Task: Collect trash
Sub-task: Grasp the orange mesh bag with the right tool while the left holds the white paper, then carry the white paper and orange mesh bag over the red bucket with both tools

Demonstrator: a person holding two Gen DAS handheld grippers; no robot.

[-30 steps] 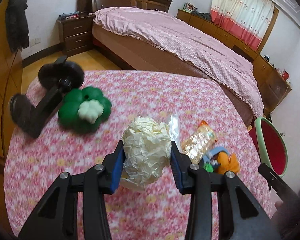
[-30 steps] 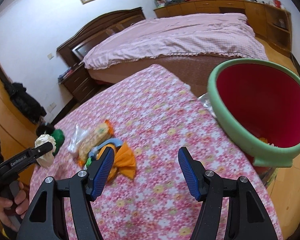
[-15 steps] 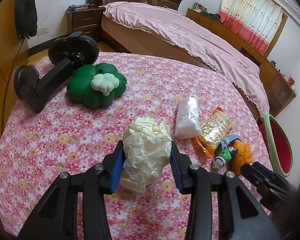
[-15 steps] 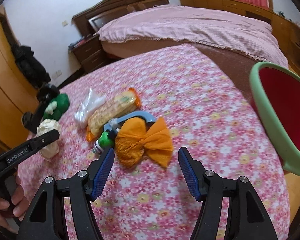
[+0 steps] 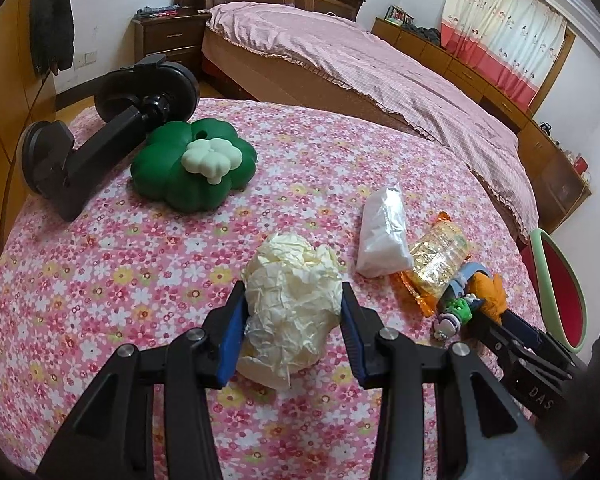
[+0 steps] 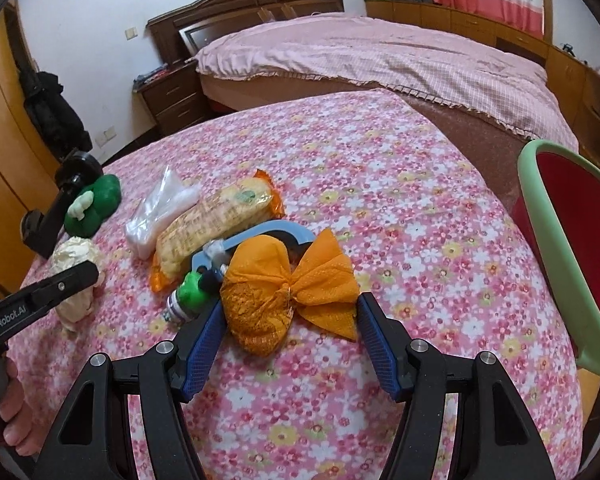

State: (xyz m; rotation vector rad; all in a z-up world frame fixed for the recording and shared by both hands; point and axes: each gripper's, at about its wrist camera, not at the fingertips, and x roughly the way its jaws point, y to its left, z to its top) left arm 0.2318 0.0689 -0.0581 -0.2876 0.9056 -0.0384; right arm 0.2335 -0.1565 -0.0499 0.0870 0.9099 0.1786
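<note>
Clamping the crumpled paper ball between its fingers, the left gripper holds trash ready for binning. Right gripper fingers, apart and closing, straddle the orange wrapper on the tabletop, apparently the next pickup.

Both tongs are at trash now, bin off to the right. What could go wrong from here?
1. The right tongs are closing around the orange netted bundle; its loose flared tail sits by one pad, so they may pinch only mesh and drop it.
2. A small green-capped toy and blue plastic clip touch the bundle and could be dragged along.
3. The left tongs grip crumpled cream paper that may compress and slip before the green-rimmed red bin.
</note>
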